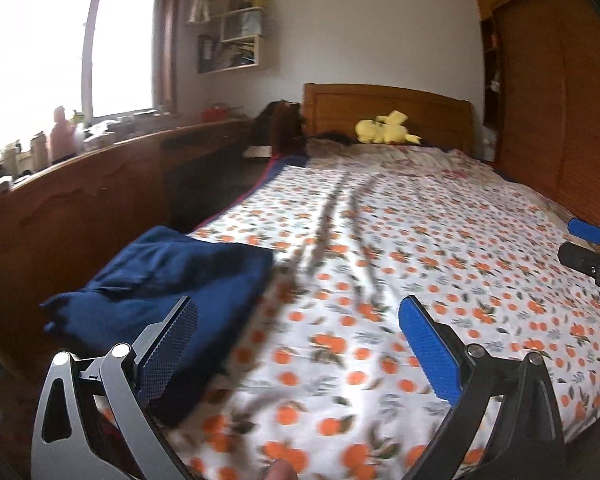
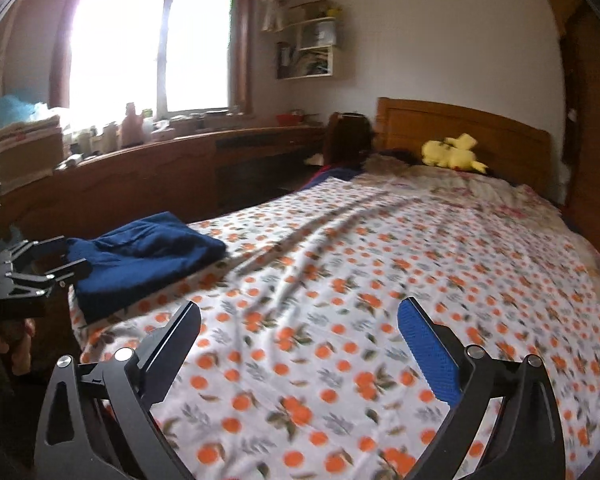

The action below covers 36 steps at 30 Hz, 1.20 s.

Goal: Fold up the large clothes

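Navy-blue folded garment point(image 1: 164, 280) lies at the near left corner of a bed point(image 2: 380, 280) spread with a white sheet printed with oranges. Left tongs point(image 1: 298, 340) stand released, jaws wide apart and empty, the left blue pad just over the garment's near edge in the left wrist view. Right tongs point(image 2: 300, 344) are likewise released, gaping above bare sheet with nothing between the pads, well to the right of the garment. A yellow plush toy point(image 2: 452, 154) rests by the wooden headboard point(image 2: 460, 124). A bright window point(image 2: 148, 40) lights a cluttered wooden ledge point(image 2: 160, 148) along the left wall. Both views are slightly blurred.
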Motion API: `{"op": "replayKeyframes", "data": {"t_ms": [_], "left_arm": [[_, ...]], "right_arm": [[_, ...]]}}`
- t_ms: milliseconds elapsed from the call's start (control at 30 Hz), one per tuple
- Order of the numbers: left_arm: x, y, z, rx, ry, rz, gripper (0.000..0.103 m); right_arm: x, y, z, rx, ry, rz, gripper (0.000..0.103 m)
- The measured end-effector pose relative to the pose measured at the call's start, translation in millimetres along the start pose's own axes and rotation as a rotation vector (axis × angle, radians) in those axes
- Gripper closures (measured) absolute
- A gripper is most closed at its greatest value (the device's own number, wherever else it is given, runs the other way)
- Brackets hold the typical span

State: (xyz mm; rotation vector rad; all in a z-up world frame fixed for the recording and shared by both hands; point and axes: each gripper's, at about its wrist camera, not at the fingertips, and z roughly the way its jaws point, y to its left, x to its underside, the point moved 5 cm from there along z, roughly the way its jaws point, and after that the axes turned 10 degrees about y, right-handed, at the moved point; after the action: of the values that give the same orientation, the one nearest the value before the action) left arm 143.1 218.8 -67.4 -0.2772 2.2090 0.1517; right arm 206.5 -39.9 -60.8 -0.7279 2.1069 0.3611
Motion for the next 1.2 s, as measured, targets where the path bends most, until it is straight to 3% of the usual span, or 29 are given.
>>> {"op": "replayKeyframes", "data": {"t_ms": [333,733,933,1200], "left_arm": [[14.1,-100.9,-5.1,0.084,-0.002,0.068,0.002],[41.9,-199.5,-39.2,0.199,0.030,0.125,0.002],[44.5,-223.7,-68.4,0.234,0.006,0.140,0.002],[28.5,-228.5,-115.9,0.237,-0.054,0.142,0.002]], "right_arm": [[59.3,-63.2,-54.2,0.142,0.005,0.142,0.008],[104.4,-97.7,-132.1,0.201,-0.038,0.247,0.008],[110.8,-101.6,-161.8,0.237,-0.065,0.269,0.008],[101.4,-101.0,-197.5,0.266,-0.127,0.281,0.008]]}}
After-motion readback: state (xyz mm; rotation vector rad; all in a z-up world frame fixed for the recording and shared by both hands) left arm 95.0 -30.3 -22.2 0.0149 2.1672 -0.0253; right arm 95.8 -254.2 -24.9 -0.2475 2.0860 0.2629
